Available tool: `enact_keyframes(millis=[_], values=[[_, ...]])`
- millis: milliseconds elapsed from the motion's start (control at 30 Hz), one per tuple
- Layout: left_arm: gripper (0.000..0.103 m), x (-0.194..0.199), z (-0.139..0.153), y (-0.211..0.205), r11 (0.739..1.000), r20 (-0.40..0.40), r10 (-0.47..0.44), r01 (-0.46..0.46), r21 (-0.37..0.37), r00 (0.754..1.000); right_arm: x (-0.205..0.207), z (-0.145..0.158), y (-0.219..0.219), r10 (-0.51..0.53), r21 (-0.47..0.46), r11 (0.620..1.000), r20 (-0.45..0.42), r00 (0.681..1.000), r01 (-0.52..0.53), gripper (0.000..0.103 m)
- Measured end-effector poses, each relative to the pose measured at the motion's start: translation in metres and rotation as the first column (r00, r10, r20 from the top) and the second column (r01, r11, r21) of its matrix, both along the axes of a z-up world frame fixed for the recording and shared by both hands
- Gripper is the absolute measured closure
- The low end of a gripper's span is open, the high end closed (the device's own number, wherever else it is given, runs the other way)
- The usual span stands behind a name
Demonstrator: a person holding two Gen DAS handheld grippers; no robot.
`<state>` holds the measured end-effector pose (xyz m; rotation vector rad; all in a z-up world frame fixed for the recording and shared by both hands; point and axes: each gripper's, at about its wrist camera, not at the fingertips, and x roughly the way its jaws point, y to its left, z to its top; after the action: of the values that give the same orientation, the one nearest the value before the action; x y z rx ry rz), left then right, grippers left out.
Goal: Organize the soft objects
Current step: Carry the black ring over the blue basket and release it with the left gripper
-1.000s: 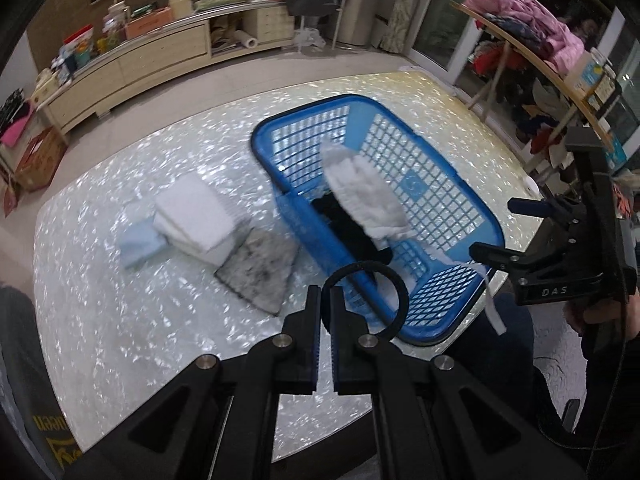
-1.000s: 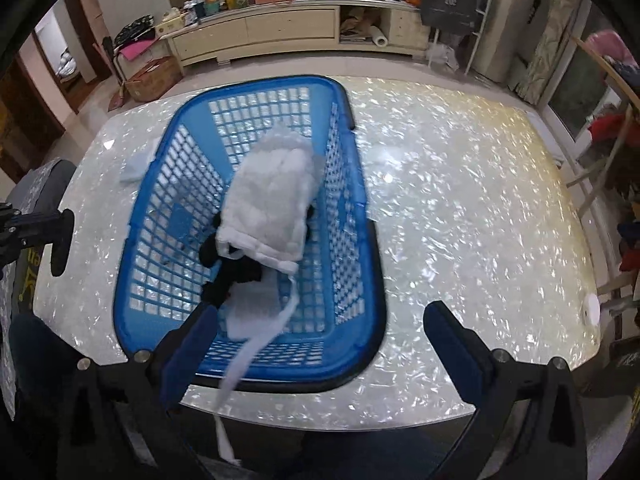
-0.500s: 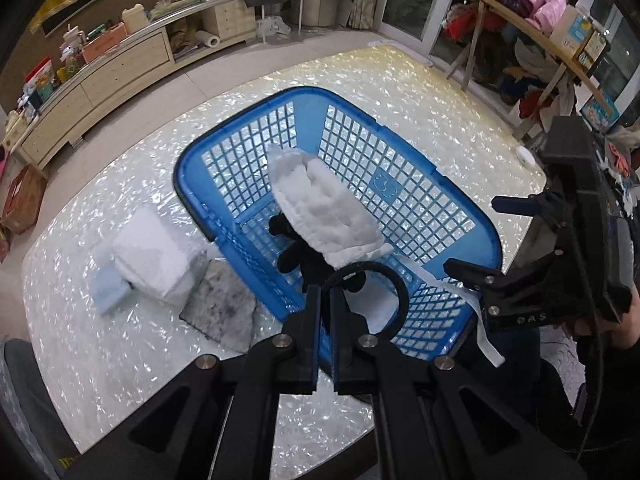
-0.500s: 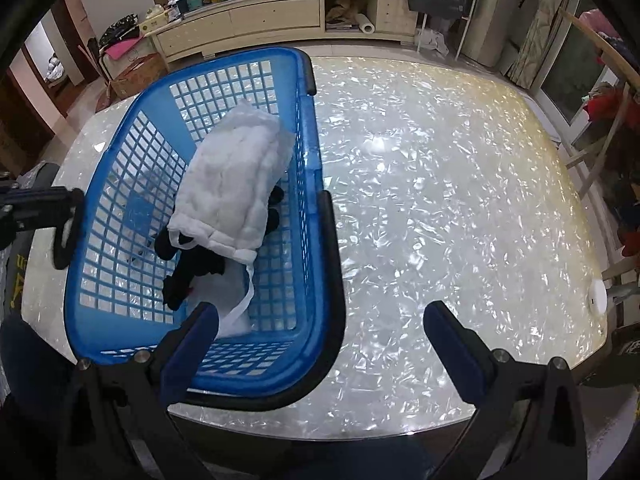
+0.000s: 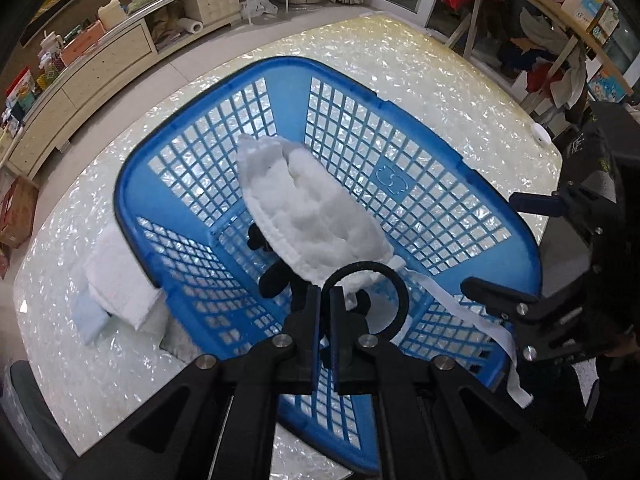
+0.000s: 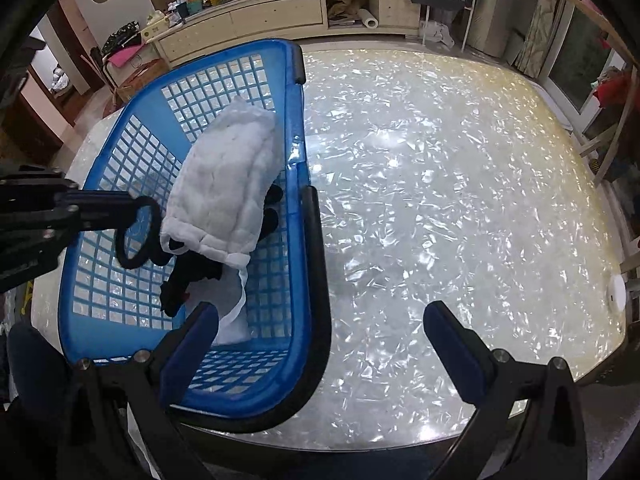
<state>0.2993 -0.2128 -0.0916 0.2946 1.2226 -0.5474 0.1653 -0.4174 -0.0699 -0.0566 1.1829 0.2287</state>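
Observation:
A blue plastic laundry basket [image 5: 432, 184] [image 6: 296, 184] stands on the pearly white table. In it lie a white quilted garment [image 5: 316, 216] [image 6: 228, 176] with a long white strap [image 5: 472, 320], and a black cloth [image 6: 188, 276] under it. My left gripper [image 5: 325, 300] [image 6: 132, 208] is shut on a black ring-shaped hair band [image 5: 384, 280] [image 6: 138, 232] and holds it above the basket's near end. My right gripper [image 6: 320, 320] is open and empty at the basket's near right rim.
Folded white towels [image 5: 120, 276] on a light blue cloth [image 5: 88, 316] lie left of the basket. A small white disc [image 6: 616, 292] sits at the table's right edge. A long cabinet [image 6: 248, 16] and clothes racks [image 5: 560, 8] stand beyond the table.
My left gripper has moved forward and right with the hair band, from beside the basket to above its inside. My right gripper has shifted right, off the basket's middle toward its right rim.

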Motion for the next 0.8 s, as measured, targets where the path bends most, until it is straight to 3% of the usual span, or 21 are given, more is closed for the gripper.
enact_keyframes(millis=[667, 733, 800], values=[[0.1, 0.037, -0.046, -0.023, 0.996, -0.043, -0.033, 0.036, 0.08, 0.999, 0.01, -0.013, -0.005, 0.003, 0.038, 0.999, -0.025, 1.0, -0.003, 0.0], [0.095, 0.037, -0.047, -0.024, 0.996, -0.041, -0.038, 0.041, 0.081, 0.998, 0.01, -0.011, -0.005, 0.001, 0.035, 0.999, -0.021, 1.0, -0.001, 0.0], [0.082, 0.037, -0.047, -0.024, 0.995, -0.039, -0.043, 0.046, 0.092, 0.998, 0.011, -0.009, -0.005, -0.003, 0.035, 0.999, -0.017, 1.0, 0.003, 0.0]])
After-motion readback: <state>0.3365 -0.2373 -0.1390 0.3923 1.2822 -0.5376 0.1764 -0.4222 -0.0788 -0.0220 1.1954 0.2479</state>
